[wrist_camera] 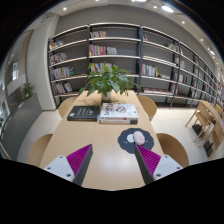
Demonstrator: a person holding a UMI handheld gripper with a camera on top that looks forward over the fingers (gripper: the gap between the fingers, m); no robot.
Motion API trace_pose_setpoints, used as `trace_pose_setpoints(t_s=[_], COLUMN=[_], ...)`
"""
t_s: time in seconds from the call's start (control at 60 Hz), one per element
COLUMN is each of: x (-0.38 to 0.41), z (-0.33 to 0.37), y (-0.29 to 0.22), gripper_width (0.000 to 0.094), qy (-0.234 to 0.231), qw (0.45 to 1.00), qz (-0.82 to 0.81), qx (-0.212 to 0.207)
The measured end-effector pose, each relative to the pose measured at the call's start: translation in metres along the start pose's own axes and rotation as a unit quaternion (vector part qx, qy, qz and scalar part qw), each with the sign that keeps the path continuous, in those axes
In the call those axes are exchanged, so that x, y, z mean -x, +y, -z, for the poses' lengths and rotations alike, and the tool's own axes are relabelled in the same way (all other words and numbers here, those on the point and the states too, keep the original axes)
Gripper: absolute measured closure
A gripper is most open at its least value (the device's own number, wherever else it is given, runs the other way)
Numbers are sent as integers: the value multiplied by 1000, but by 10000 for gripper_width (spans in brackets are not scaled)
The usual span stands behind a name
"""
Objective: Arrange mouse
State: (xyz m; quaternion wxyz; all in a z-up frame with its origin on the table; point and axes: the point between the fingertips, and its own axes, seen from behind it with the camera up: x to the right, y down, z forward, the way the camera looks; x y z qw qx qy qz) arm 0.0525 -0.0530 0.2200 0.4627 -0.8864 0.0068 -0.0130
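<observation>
A white mouse [135, 137] lies on a small dark round mouse pad [133, 141] on a light wooden table [100, 140], to the right of the table's middle. My gripper [113, 161] hovers over the near part of the table, open and empty. The magenta pads [79, 160] stand wide apart. The mouse lies just ahead of the right finger [148, 160], beyond its tip and not between the fingers.
A potted green plant [108, 80] stands at the table's far end, with a stack of books [119, 111] and a dark book [84, 113] in front of it. Chairs [171, 150] flank the table. Bookshelves [115, 50] line the back wall.
</observation>
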Motion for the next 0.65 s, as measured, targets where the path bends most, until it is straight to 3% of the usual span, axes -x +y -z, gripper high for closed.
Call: trace_pose_setpoints(t_s=[0.333,0.65], x=[53,61], z=[91,116], y=[56,73], gripper_width=[72,76], qy=[-1,-3], qw=[1000,1000], qz=[0,2], qx=[-3,1])
